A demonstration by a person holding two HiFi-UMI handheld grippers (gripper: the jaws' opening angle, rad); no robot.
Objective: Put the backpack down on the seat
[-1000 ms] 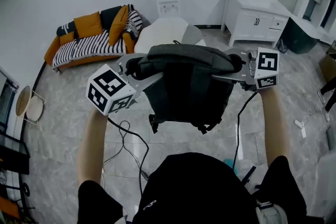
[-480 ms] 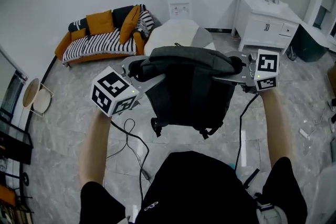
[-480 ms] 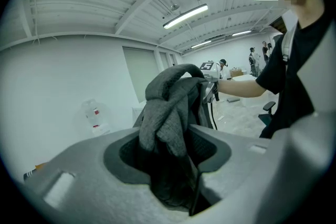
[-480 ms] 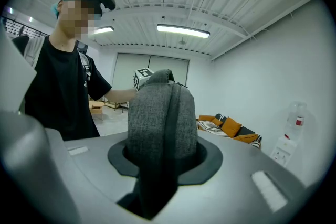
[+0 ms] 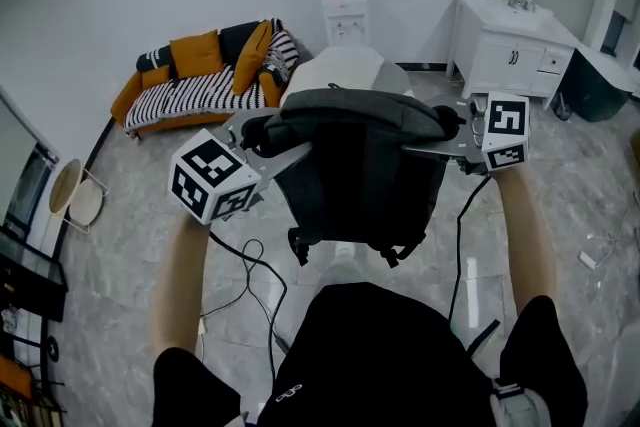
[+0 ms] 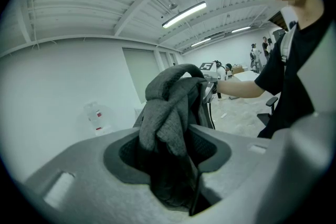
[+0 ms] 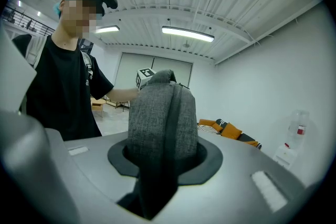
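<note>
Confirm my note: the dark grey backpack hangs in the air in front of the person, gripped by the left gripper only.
Not right: both grippers grip it. The backpack does hang in the air in front of the person. The right gripper view shows the right gripper with its jaws shut on the backpack's grey fabric, just as the left gripper is at the other side.

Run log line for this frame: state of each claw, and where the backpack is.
left claw: shut on backpack | right claw: shut on backpack | backpack: hanging between both claws, not set down
</note>
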